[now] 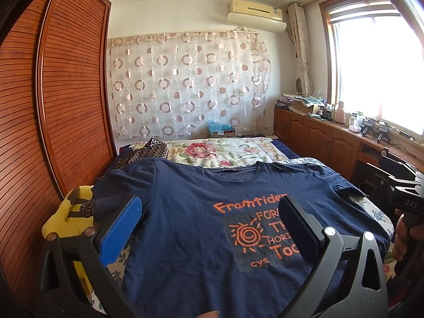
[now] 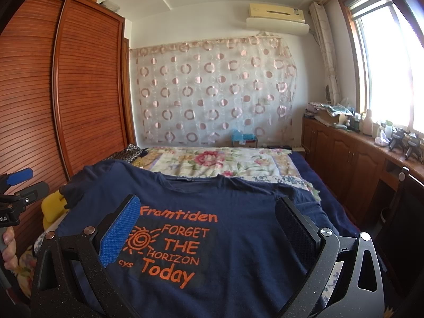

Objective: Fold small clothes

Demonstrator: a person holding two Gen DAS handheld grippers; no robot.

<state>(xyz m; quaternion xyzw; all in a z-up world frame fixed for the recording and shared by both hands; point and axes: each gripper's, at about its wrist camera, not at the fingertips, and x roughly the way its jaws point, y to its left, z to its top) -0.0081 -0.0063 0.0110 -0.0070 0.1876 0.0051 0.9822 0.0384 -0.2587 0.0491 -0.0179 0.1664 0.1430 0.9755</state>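
Observation:
A navy T-shirt (image 1: 190,212) with orange lettering lies flat on the bed, face up, collar toward the far wall; it also shows in the right wrist view (image 2: 238,212). My left gripper (image 1: 209,228) is open and empty, held above the shirt's left half. My right gripper (image 2: 206,228) is open and empty above the shirt's middle and right half. The right gripper's body shows at the right edge of the left wrist view (image 1: 405,198). The left gripper shows at the left edge of the right wrist view (image 2: 18,185).
A yellow plush toy (image 1: 69,220) sits by the shirt's left sleeve. A floral quilt (image 1: 220,151) and a dark patterned cloth (image 1: 148,151) lie further up the bed. A wooden wardrobe (image 1: 53,106) stands on the left. A cluttered wooden cabinet (image 1: 331,132) runs under the window.

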